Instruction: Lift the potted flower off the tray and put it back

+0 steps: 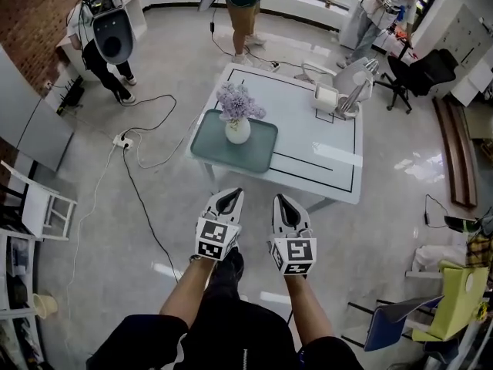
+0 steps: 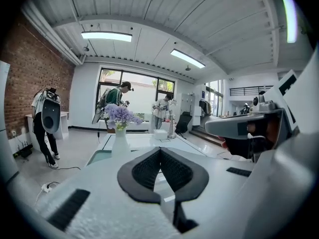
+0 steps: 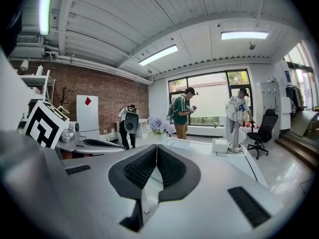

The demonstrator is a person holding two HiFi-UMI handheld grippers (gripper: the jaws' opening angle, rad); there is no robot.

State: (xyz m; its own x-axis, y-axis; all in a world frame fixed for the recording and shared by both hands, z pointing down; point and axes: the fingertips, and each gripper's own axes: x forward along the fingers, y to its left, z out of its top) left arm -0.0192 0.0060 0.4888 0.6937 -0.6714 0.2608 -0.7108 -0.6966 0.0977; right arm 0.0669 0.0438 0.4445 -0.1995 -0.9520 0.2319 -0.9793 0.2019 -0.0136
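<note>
Counter (image 1: pixel 323 156): white, with a thin black line round its top; it stands on the grey floor (image 1: pixel 162 230) and carries the tray, a white box and a metal stand.
People: three stand beyond the counter. One bends over off its far left corner (image 1: pixel 104 41), one stands past its far edge (image 1: pixel 245 6), one off its far right corner (image 1: pixel 385 10).
Office chair (image 1: pixel 422 74): black, right of the counter's far end.
Tray (image 1: pixel 212 146): teal, flat on the counter's near left corner.
Left gripper (image 1: pixel 228 199) (image 2: pixel 160 151): jaws together at the tips, nothing between them. It hangs over the floor, short of the counter's near edge, and points at the counter.
Right gripper (image 1: pixel 283 200) (image 3: pixel 156 148): jaws pressed together, empty; it is just beside the left gripper, also short of the counter's near edge.
Potted flower (image 1: pixel 237 118) (image 2: pixel 119 126): a white vase of lilac blooms, upright on the tray's far half, well apart from both grippers.
White box (image 1: pixel 326 97): on the counter's far right part, beside the metal stand (image 1: pixel 356 91).
Power strip (image 1: pixel 123 139): on the floor left of the counter; a black cable (image 1: pixel 142 199) runs from it past the counter's near left corner.
In the way: only open floor lies between the grippers and the counter's near edge.
</note>
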